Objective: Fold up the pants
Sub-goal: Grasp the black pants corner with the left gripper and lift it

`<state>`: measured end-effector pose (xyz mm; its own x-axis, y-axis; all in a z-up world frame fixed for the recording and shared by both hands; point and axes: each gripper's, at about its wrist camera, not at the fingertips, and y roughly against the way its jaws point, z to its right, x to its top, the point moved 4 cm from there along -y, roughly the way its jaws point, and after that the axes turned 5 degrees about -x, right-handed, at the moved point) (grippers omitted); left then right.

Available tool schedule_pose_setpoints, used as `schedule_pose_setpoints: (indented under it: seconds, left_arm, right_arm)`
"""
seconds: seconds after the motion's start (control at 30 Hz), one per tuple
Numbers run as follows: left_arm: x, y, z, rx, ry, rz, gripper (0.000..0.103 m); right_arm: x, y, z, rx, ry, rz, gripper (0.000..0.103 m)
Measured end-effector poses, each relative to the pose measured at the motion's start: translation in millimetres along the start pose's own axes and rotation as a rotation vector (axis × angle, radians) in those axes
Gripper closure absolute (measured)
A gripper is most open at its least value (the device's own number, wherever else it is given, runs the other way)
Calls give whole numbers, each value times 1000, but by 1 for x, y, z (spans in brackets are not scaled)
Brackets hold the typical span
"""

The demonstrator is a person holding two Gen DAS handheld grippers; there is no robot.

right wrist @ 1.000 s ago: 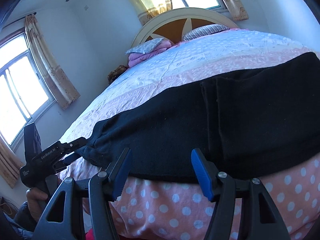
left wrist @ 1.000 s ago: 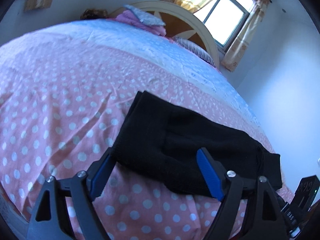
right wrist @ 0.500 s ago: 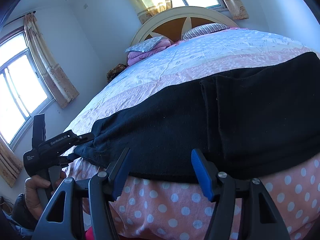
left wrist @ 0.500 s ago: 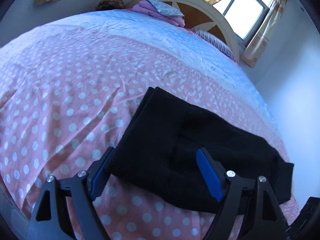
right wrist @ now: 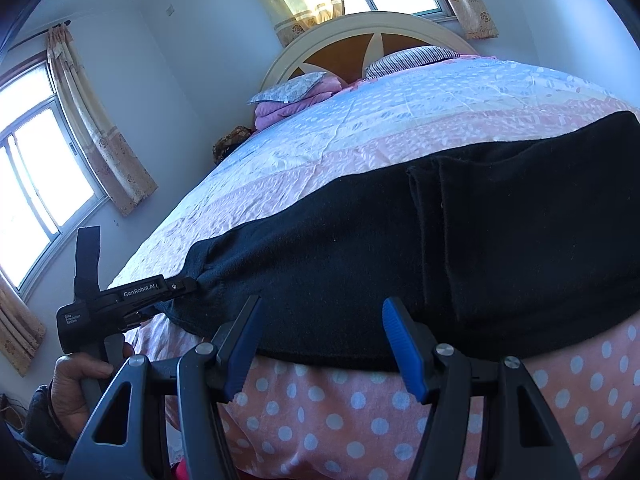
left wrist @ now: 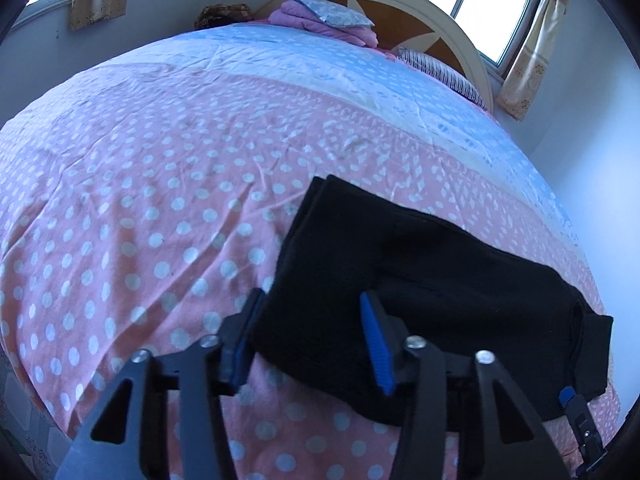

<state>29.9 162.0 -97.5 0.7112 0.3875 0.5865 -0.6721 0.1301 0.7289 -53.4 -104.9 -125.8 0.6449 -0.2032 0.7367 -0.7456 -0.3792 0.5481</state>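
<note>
Left gripper (left wrist: 310, 344): fingers spread wide, holding nothing, just above near edge of black pants (left wrist: 420, 280). Pants lie on polka-dot bedspread (left wrist: 140, 200) near bed's front edge, one end already folded over middle (thick double layer shows). Right gripper (right wrist: 320, 344): fingers also spread, empty, by pants' near edge. Judged about half done; one more fold and smoothing probably left.

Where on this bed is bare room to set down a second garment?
The pink dotted bedspread left of the black pants is bare, as is the blue band between pants and striped pillow. Crowded: the headboard end with its folded pink blanket.
</note>
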Motion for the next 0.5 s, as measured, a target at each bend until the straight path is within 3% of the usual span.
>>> schedule_pose_setpoints:
  seconds: [0.07,0.27,0.43,0.5]
  left_arm:
    - [1,1,0,-57,24,-7,80]
    - [1,8,8,-66,-25,27,83]
    - [4,6,-8,-168,89,8,83]
    - [8,14,5,-147,17,38,83]
  right_arm:
    - [-1,-1,-1,0,3,-6,40]
    - [1,0,-5,0,10,6,40]
    - [1,1,-4,-3,5,5,40]
    - [4,6,-1,-12,2,29,40]
